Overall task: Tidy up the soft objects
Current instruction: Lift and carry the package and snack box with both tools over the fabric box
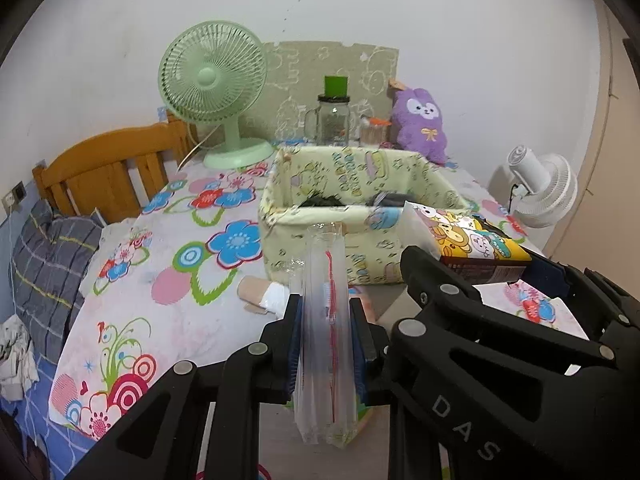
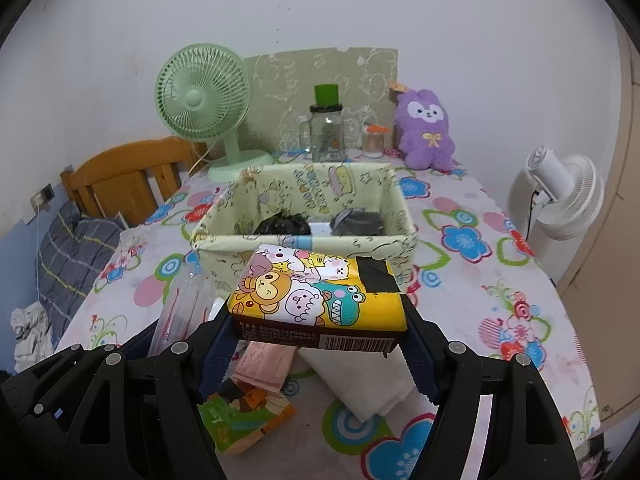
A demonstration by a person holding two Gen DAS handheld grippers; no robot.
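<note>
Two dark items already lay in the fabric basket (image 2: 304,216) at mid-frame. The left gripper (image 1: 326,336) clamped a clear plastic pouch (image 1: 324,320); the right gripper (image 2: 320,344) pinched a cartoon tissue pack (image 2: 316,296). More packets (image 2: 248,416) waited at lower centre.

Dark items in fabric bin (image 2: 304,248) half hidden by its wall, packet print unreadable (image 2: 280,332)

My left tool (image 1: 325,344) is matte black plastic, built of angular linkage arms with triangular cut-outs, pinned at the joints by round silver-grey rivets. Ribbed blue pads (image 1: 294,346) line the inner faces of its fingers. My right tool (image 2: 320,344) has the same black links, grey rivets and toothed blue pads, and one arm carries pale "DAS" lettering.
</note>
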